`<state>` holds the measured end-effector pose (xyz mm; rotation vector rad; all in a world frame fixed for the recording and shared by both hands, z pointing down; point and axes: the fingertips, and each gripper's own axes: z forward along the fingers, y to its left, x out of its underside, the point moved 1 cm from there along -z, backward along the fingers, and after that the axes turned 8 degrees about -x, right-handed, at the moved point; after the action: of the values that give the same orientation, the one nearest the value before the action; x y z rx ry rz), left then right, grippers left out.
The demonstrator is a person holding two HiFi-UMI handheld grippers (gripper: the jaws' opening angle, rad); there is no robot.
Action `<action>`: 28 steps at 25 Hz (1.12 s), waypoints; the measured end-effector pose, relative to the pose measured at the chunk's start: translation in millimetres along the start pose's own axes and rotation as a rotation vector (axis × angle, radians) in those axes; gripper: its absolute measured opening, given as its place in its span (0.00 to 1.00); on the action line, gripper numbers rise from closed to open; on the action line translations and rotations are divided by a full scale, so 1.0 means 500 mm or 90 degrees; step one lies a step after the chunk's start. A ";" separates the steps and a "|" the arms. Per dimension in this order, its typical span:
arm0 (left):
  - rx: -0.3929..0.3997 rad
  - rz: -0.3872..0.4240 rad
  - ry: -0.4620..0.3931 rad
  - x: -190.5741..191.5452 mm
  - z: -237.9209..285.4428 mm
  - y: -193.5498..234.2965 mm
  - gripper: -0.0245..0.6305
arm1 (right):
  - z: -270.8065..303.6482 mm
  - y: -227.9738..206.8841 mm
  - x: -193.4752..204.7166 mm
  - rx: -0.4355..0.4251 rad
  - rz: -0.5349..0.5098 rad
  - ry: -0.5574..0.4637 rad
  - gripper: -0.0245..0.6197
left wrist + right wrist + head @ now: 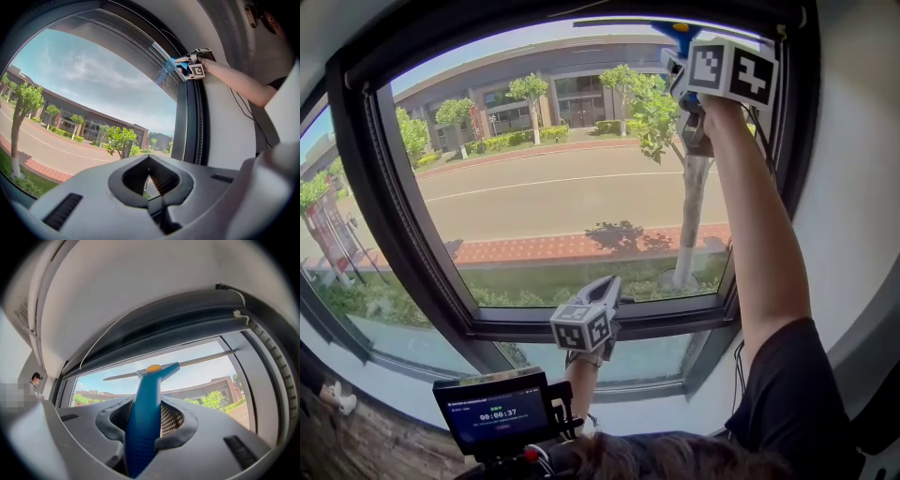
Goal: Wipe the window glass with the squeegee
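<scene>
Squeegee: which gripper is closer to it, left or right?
Right. The right gripper clamps the squeegee by its blue handle at the top of the window glass. The left gripper is far below, near the lower frame, jaws shut on nothing.

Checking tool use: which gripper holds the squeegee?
The right gripper, raised high, is clamped on the blue squeegee; the left gripper, held low, is shut and empty.

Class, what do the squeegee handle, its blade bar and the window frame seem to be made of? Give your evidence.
Squeegee handle: probably moulded plastic, smooth blue with a soft sheen.
Blade bar: thin, straight, grey, perhaps metal; too slim to be sure.
Window frame: dark, matt, likely painted metal, judging by its crisp, stepped profiles.
</scene>
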<state>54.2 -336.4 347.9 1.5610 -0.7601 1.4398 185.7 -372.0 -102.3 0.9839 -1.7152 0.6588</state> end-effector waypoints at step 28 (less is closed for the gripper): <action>0.004 -0.031 0.010 0.027 -0.012 0.008 0.04 | -0.031 0.010 0.148 -0.040 -0.008 -0.007 0.23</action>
<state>49.6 -331.3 361.6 1.5607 -0.7051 1.4184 177.4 -379.7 -27.3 0.9542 -1.7278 0.5888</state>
